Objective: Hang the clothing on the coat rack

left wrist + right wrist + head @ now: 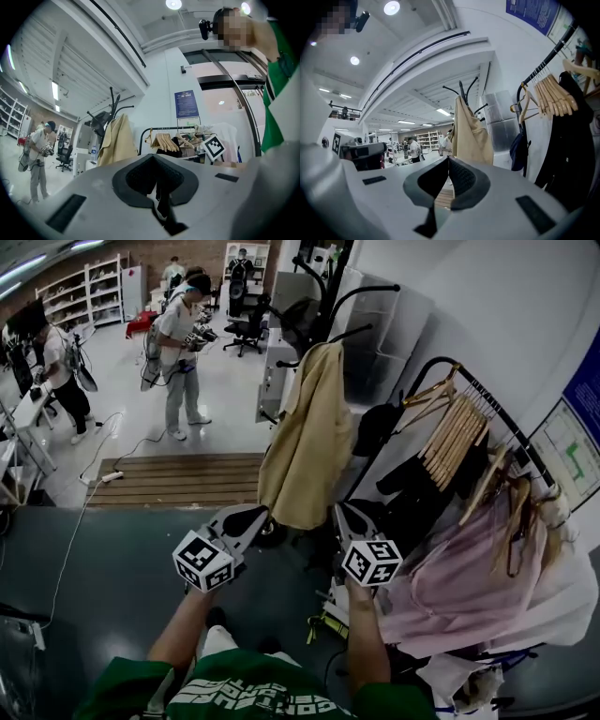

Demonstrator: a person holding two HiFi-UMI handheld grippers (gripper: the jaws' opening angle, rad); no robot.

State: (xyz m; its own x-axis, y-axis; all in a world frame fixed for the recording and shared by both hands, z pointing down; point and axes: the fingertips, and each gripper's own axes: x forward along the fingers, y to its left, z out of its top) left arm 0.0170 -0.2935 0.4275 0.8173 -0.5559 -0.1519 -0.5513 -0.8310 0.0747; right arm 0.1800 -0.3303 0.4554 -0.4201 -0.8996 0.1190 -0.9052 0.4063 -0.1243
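Seen from above, a person reaches both arms forward, the bare left forearm point(184, 622) and right forearm point(367, 641) extended from the chest. The left gripper point(251, 515) and right gripper point(349, 514) point ahead, roughly level, side by side but apart. Both grippers' jaws are closed together, gripping nothing.

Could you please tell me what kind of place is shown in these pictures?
Probably a large indoor workshop or lab space: open storage shelves stand along the far wall, office chairs stand on the open floor, and a coat rack and a clothes rail are set beside a wall.
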